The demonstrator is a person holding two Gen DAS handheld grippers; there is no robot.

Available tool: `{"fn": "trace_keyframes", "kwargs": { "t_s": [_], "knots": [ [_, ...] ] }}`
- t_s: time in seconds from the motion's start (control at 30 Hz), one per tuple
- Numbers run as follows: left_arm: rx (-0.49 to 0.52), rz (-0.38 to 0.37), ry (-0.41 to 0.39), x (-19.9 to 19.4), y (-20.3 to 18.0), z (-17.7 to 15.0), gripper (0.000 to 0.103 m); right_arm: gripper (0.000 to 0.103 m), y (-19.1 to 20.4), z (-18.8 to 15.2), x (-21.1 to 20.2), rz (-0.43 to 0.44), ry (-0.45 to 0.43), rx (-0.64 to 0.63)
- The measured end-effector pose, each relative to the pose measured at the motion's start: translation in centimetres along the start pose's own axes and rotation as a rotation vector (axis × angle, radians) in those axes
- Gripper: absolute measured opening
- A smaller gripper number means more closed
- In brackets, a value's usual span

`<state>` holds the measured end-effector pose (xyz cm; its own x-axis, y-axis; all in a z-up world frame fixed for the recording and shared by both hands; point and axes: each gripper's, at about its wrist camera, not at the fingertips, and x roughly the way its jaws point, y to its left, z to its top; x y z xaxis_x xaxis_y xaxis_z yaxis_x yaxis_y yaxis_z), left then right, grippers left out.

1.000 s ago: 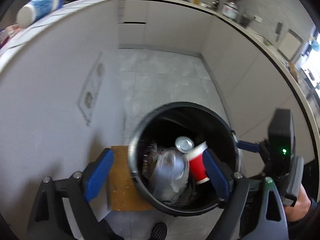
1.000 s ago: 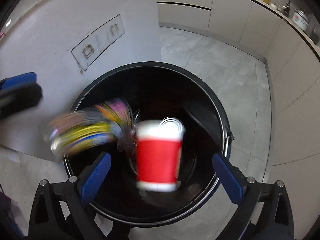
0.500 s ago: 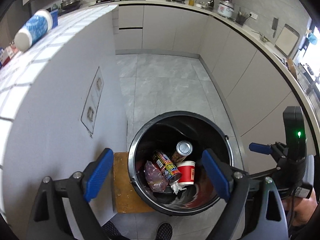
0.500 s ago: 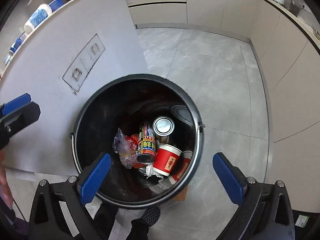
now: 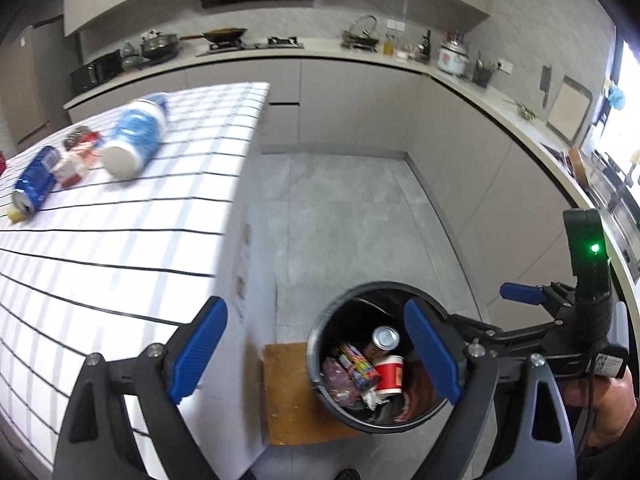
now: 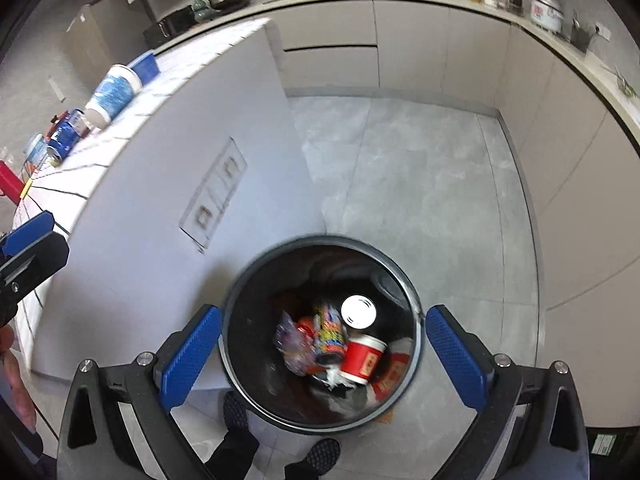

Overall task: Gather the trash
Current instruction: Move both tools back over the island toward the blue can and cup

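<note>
So the next bit of trash looks like the big blue-and-white bottle (image 5: pixel 134 136) lying on its side on the checked counter (image 5: pixel 120 240), far-left of the left gripper (image 5: pixel 316 356) and up from it, with its long axis running from the white cap end near us back toward the far right. A blue can (image 5: pixel 34 184) and a red-and-white pack (image 5: pixel 70 170) lie just left of it. My guess is the left hand is the nearer one, since the counter is on its side; the right gripper (image 6: pixel 324 354) hangs over the black bin (image 6: pixel 236 320), which already holds a red cup (image 6: pixel 362 358), a silver-topped can (image 6: pixel 358 311) and wrappers. Both tools are spread wide with nothing between the pads. Compared with a second ago, both have lifted well clear of the bin, the cup and can have landed inside, and the countertop has come into sight.
</note>
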<state>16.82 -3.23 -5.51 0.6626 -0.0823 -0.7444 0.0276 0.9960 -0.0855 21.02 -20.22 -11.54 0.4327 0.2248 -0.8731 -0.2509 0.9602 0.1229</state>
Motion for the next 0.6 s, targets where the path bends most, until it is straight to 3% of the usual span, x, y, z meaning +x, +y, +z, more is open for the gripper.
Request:
{"fn": "trace_keyframes", "kwargs": {
  "t_s": [0.27,0.6],
  "knots": [
    [-0.071,0.049,-0.046,-1.9,8.0,0.4,0.091,0.103,7.2,3.9,-1.0,0.008,-0.057,-0.046],
    [-0.178,0.138,-0.079,-2.4,21.5,1.9,0.091,0.103,18.2,9.1,0.0,0.025,-0.109,-0.095]
  ]
}}
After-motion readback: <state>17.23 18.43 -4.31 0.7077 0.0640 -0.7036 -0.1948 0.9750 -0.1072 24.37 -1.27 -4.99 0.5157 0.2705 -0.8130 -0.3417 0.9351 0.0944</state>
